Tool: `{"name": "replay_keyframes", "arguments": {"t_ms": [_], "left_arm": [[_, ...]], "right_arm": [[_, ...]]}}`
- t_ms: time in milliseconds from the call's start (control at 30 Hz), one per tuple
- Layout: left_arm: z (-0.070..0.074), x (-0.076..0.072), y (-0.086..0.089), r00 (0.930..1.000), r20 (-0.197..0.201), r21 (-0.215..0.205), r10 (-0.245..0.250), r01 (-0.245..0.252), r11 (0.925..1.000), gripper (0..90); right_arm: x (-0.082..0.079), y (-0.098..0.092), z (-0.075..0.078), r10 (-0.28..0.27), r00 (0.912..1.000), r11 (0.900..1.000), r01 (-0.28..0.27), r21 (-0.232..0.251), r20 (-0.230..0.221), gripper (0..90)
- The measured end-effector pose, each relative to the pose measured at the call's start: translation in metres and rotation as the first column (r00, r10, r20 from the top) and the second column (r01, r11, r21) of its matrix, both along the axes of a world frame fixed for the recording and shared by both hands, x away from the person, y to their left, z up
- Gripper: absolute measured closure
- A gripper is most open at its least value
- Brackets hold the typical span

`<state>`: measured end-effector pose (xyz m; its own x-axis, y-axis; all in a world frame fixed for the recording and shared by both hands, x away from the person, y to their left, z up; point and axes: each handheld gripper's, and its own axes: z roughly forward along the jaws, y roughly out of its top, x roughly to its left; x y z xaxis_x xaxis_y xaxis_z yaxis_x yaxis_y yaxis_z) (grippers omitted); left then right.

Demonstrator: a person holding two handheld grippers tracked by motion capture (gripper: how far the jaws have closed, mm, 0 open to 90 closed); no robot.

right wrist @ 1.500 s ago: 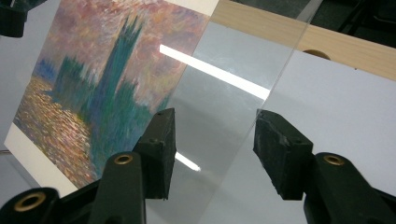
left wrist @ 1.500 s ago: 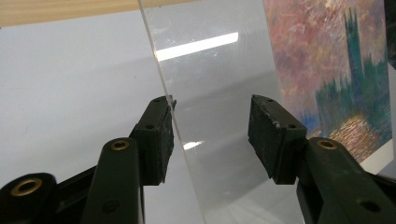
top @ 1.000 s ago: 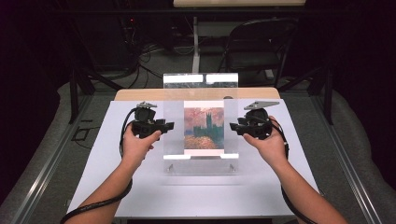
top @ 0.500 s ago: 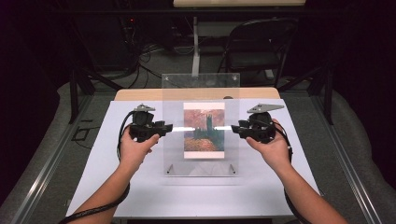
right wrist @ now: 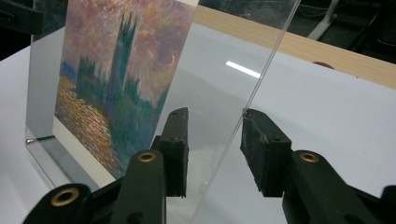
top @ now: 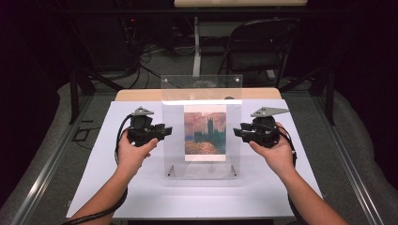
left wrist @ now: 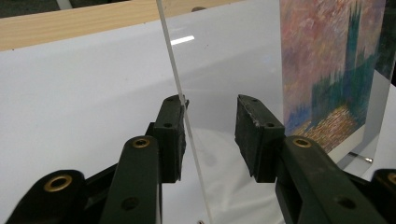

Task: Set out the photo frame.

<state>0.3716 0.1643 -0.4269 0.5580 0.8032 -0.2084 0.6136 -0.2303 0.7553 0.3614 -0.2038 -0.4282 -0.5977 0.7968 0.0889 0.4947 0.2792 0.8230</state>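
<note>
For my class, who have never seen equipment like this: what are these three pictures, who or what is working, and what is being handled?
A person holds a two-jaw tool in each hand. One camera looks down from above; the other two ride on the tools and look along their black jaws. On the white table stands a clear acrylic picture frame with a painted print of towers at sunset. The left gripper and right gripper each straddle a side edge of the clear sheet. Their jaws have just been closing, but in each gripper view only one jaw touches the sheet, so nothing is clamped yet.
</note>
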Motion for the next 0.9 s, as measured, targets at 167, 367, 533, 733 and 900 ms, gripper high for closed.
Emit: {"name": "replay_keyframes", "arguments": {"t_ms": [167,367,533,733,900], "left_arm": [[0.0,-0.002,0.001,1.0,0.003,-0.001,-0.006,0.006,1.0,63.7],[0.0,-0.004,0.001,1.0,0.004,-0.008,-0.005,0.005,1.0,64.3],[0.001,-0.005,0.002,0.9999,0.007,-0.005,-0.01,0.011,0.9999,64.6],[0.002,-0.011,0.001,0.9997,0.022,0.005,-0.013,0.013,0.9999,64.7],[0.002,-0.015,0.003,0.9994,0.03,0.002,-0.018,0.018,0.9998,65.4]], "right_arm": [[-0.002,0.0,0.001,0.003,1.0,1.0,-0.003,0.005,0.0,61.8],[-0.004,-0.001,0.0,0.002,1.0,1.0,-0.002,0.015,0.003,61.4],[-0.006,0.0,0.001,0.002,1.0,1.0,-0.002,0.017,0.004,60.7],[-0.011,-0.001,0.001,0.007,0.9999,1.0,-0.007,0.024,0.008,60.7],[-0.016,-0.001,0.002,0.011,0.9998,1.0,-0.011,0.021,0.017,60.7]]}}
